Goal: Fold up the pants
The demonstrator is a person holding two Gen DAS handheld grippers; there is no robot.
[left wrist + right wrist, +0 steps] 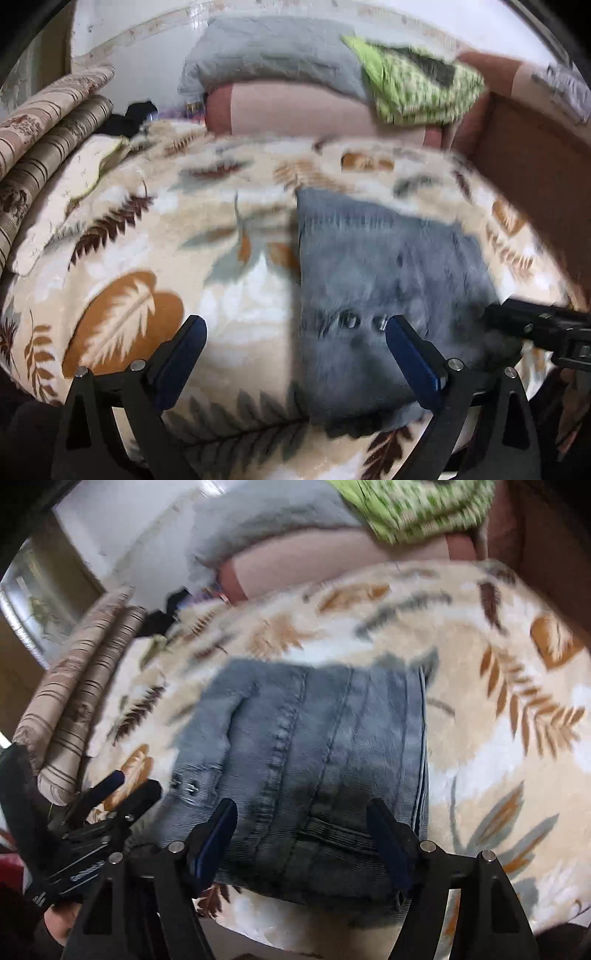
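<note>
Grey-blue denim pants (314,746) lie folded into a compact rectangle on a leaf-patterned blanket (498,701). They also show in the left wrist view (376,280), blurred. My left gripper (295,328) is open, its right finger over the pants' left edge. It also appears in the right wrist view (125,786) at the lower left. My right gripper (303,812) is open and empty just above the near end of the pants. Part of it shows in the left wrist view (539,325) at the right.
Striped rolled cushions (44,140) lie at the left. A grey pillow (273,62) and a green patterned cloth (417,88) sit at the back on a pink cushion (303,110). A brown wooden board (535,173) stands at the right. A dark garment (129,118) lies back left.
</note>
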